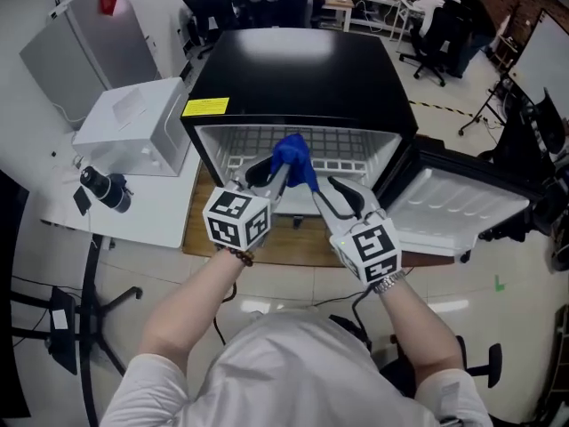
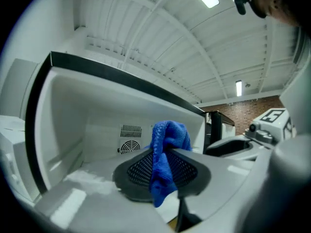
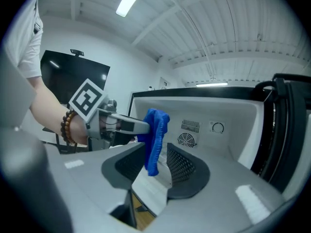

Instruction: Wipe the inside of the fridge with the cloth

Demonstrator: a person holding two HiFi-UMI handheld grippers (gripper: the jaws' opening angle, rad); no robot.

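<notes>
A black-topped mini fridge (image 1: 302, 69) stands open, its door (image 1: 444, 207) swung out to the right. A blue cloth (image 1: 292, 157) hangs just in front of the white interior. My left gripper (image 1: 281, 171) is shut on the cloth (image 2: 163, 159), which bunches above the jaws and dangles below them. My right gripper (image 1: 324, 188) is beside it, open. The cloth (image 3: 155, 140) hangs between its jaws, lying against the left one with a gap to the right one. The back wall with a round fan vent (image 3: 187, 140) and a dial (image 3: 218, 128) lies ahead.
A white box-shaped appliance (image 1: 133, 127) sits on the table left of the fridge, with a black camera-like object (image 1: 105, 188) near it. The fridge rests on a wooden board (image 1: 200, 229). A wire shelf (image 1: 267, 140) spans the interior. Office chairs (image 1: 427, 43) stand behind.
</notes>
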